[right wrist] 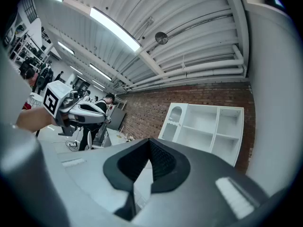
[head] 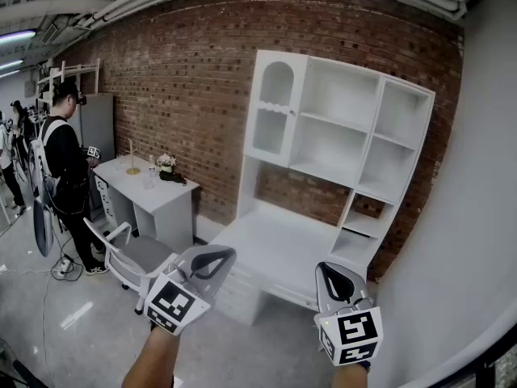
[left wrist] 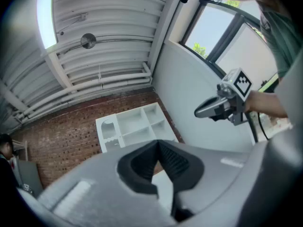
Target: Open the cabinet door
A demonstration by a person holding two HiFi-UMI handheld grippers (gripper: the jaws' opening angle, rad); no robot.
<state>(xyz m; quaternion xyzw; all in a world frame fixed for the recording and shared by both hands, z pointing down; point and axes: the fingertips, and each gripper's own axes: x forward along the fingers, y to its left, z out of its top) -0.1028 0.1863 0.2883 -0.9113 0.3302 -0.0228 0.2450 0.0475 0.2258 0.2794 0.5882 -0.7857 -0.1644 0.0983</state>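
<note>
The narrow white cabinet door with an arched window forms the upper-left section of a white open-shelf hutch, which stands against a red brick wall above a white desk top. The door is shut. It looks like a light, stiff painted panel that should swing easily on its hinges. The arched pane may be glass, so the frame is the safer part to touch. At this distance I cannot make out a knob or which side the hinges are on, so the likely hold is a small pull or the free vertical edge. Both tools are well apart from the door and low in the head view. The left gripper and the right gripper each have their jaw tips together, with nothing between them. Farther left are a small white table, a grey chair and a standing person.
</note>
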